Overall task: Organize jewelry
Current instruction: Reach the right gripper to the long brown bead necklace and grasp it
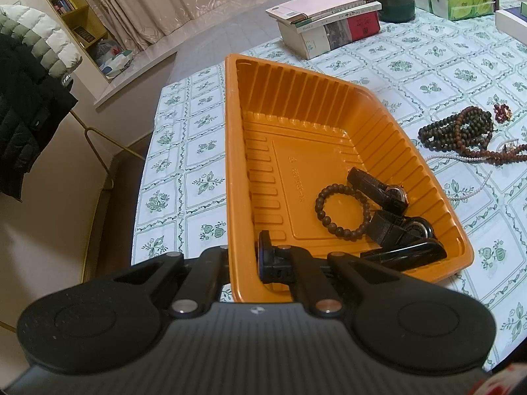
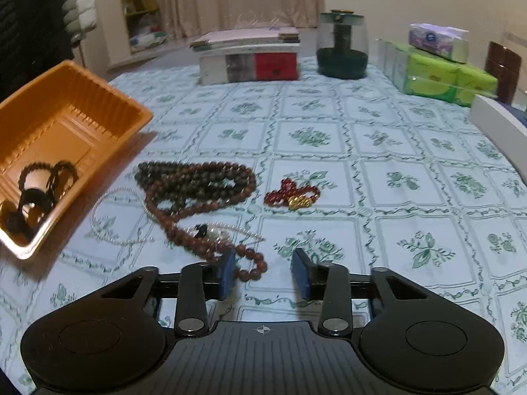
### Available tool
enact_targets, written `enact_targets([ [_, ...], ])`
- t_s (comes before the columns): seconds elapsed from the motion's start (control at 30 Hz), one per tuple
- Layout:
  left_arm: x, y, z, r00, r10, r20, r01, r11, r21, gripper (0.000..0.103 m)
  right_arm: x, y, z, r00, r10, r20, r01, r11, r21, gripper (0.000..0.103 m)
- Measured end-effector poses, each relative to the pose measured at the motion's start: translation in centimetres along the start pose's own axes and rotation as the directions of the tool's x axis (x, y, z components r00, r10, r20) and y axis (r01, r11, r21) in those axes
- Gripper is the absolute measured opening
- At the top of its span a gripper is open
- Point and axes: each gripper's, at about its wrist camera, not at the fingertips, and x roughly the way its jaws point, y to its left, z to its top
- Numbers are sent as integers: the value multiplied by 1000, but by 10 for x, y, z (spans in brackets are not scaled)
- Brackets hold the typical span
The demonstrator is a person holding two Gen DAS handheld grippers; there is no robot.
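My left gripper [image 1: 243, 260] is shut on the near left wall of the orange tray [image 1: 296, 98], which also shows in the right wrist view [image 2: 98, 85]. In the tray lie a dark bead bracelet [image 1: 341, 207], two black watches [image 1: 378, 189] and a black glossy piece [image 1: 408, 255]. On the tablecloth lie long brown bead strands [image 2: 197, 184], a thin pearl chain [image 2: 108, 217] and a red bead bracelet with a gold charm [image 2: 291, 194]. My right gripper [image 2: 263, 271] is open and empty, just above the cloth at the near end of the brown beads.
A stack of books [image 2: 250, 56], a dark green glass jar [image 2: 342, 46], green tissue packs [image 2: 441, 75] and a white box [image 2: 497, 115] stand at the back and right of the table. The table's left edge [image 1: 145, 164] drops to the floor.
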Motion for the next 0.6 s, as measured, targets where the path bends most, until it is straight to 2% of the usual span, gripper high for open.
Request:
enact_targets([
  [0.17, 0, -1, 0, 1000, 1, -1, -1, 1000, 0, 3, 6, -1, 2, 1000, 2, 4, -2, 1000, -4, 28],
  [0.4, 1, -1, 0, 1000, 1, -1, -1, 1000, 0, 3, 11, -2, 6, 1000, 17, -19, -17, 1000, -25, 23],
  [0.43, 0, -1, 0, 1000, 1, -1, -1, 1000, 0, 3, 11, -3, 7, 999, 22, -24, -22, 1000, -19, 20],
  [0.47, 0, -1, 0, 1000, 1, -1, -1, 1000, -1, 3, 11, -4, 8, 999, 26, -27, -27, 1000, -6, 7],
  [0.5, 0, -1, 0, 1000, 0, 0, 0, 1000, -1, 3, 10, -5, 8, 999, 21, -30, -21, 1000, 9, 4],
  [0.6, 0, -1, 0, 1000, 1, 0, -1, 1000, 0, 3, 6, -4, 9, 1000, 2, -31, -2, 1000, 3, 3],
])
